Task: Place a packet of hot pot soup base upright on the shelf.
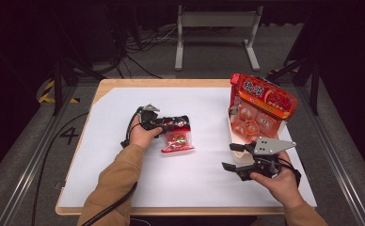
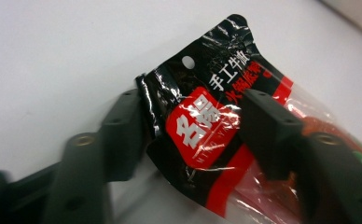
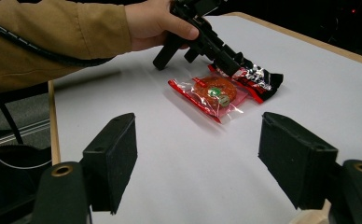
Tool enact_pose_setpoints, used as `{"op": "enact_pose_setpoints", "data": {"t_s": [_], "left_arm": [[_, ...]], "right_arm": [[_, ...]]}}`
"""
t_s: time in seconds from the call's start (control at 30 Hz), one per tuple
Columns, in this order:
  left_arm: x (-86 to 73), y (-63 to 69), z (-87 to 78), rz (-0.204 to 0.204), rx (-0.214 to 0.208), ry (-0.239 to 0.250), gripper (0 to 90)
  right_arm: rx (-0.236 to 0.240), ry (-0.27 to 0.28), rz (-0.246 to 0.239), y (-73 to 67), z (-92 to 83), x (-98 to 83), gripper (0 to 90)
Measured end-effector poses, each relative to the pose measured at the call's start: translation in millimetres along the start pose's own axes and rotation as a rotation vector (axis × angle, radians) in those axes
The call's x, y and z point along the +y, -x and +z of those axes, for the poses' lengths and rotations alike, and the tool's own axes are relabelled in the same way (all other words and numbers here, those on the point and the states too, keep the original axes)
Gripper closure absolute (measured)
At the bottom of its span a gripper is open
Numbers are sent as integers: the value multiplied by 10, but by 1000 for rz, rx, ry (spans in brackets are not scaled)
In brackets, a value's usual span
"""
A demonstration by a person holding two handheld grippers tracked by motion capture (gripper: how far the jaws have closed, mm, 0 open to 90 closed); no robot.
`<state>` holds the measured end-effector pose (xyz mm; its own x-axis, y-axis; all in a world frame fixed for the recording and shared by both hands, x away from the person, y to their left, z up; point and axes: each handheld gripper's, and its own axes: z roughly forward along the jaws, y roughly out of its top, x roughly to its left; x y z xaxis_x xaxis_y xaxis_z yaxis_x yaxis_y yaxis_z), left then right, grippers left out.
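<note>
- The packet [image 1: 177,135] lies flat near the middle of the white surface [image 1: 124,179], a bit to the left.
- It is a thin plastic bag. Its far end is black and red with writing. Its near end is clear, and a round red lump shows inside.
- It looks light and soft, so it will likely bend and flop when lifted.
- The plastic is shiny and may slip.
- The left gripper [image 2: 191,128] is about half open, with the black end of the packet between its jaws. The left jaw touches the crinkled edge. I cannot tell if the right jaw presses yet, so it does not look like a firm hold.
- The flat black end looks like the best place to pinch. The lump should not be squeezed.
- The right gripper [image 3: 198,158] is wide open and holds nothing. It waits at the near right, next to a red box [image 1: 260,113] at the right of the surface.
</note>
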<state>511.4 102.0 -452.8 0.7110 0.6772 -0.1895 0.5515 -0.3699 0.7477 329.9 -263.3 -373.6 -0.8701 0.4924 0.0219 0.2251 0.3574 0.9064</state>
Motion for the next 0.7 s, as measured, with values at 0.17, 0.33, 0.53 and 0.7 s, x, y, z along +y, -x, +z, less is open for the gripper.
{"op": "enact_pose_setpoints", "data": {"t_s": [0.17, 0.33, 0.53, 0.7], "left_arm": [[27, 55, -56, 50, 16, -21, 806], [53, 97, -102, 59, 10, -25, 872], [92, 147, -249, 33, -21, 28, 878], [153, 228, -419, 24, -59, 83, 882]], "right_arm": [[-2, -3, -6, 3, 5, -6, 284], [-4, -5, -7, 5, 8, -8, 284], [-8, 0, -4, 10, -3, -4, 284], [-10, 1, -3, 9, -1, -1, 285]]}}
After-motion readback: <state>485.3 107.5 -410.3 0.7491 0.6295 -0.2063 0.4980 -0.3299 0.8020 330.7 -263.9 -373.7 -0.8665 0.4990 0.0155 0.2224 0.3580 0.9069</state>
